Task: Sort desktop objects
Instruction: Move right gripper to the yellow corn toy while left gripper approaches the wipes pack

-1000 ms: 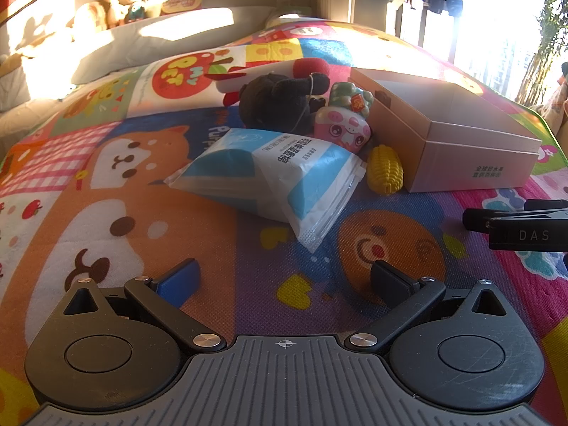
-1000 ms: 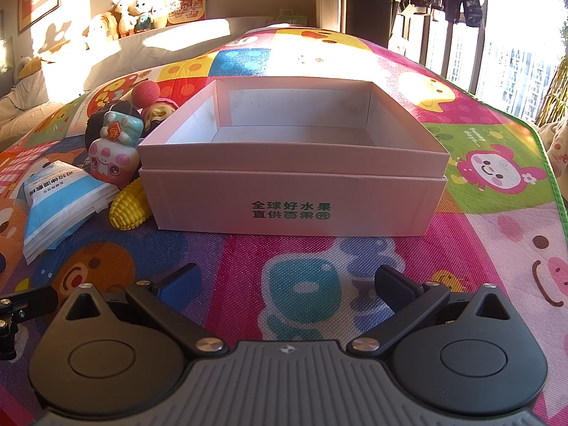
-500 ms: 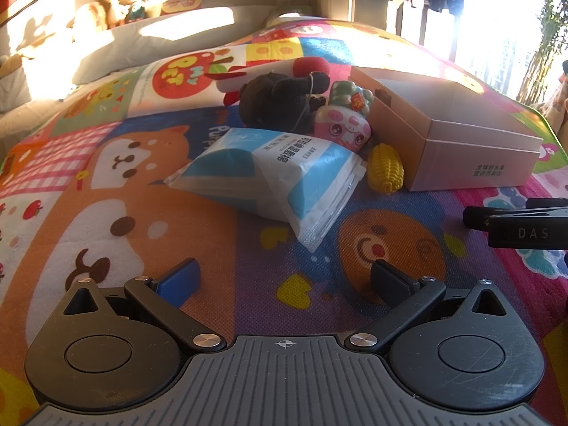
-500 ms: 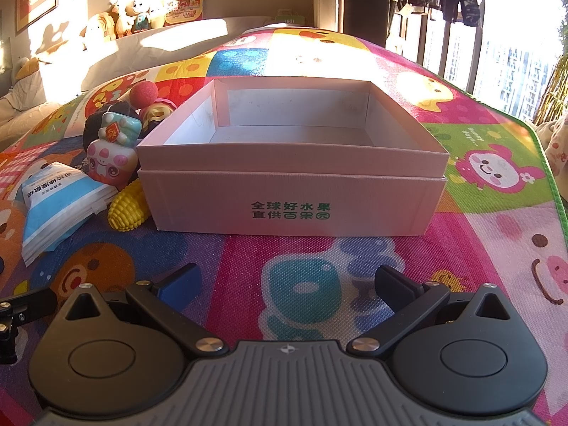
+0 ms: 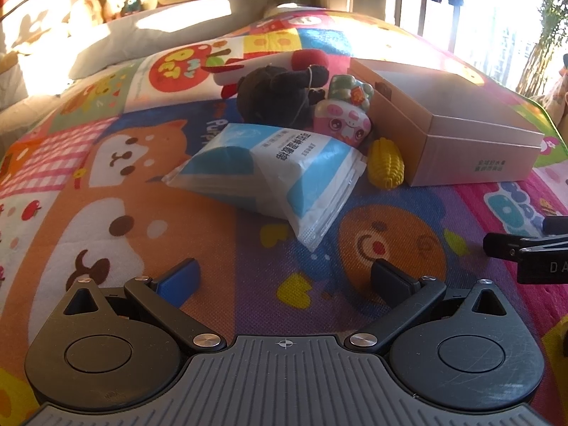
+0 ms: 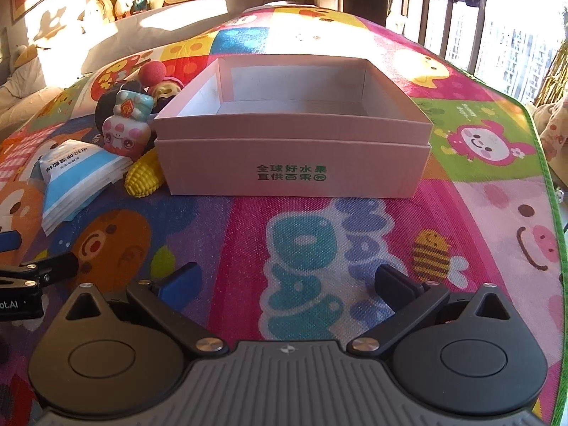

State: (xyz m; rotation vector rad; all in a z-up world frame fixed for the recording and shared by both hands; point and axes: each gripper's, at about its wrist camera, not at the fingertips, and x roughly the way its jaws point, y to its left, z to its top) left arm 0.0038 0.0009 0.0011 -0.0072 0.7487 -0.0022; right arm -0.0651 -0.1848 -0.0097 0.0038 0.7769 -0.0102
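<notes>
Nothing has moved in the last second; sorting has not begun.

Left wrist view: left gripper (image 5: 284, 277) spread and empty, facing the tissue pack (image 5: 273, 174), corn toy (image 5: 385, 168) and what looks like a dark plush (image 5: 273, 96).
Right wrist view: right gripper (image 6: 287, 280) spread before the box (image 6: 291, 174), whose empty inside only shows here.

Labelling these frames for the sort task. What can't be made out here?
- Box floor: right wrist view, the near wall hides the front part; left wrist view shows almost none of it.
- Black plush toy: the pink pig toy and tissue pack cover its lower part; mostly hidden in the right wrist view.
- Toy corn: the box hides one end.
- Right gripper: cut by the left wrist view's edge.
</notes>
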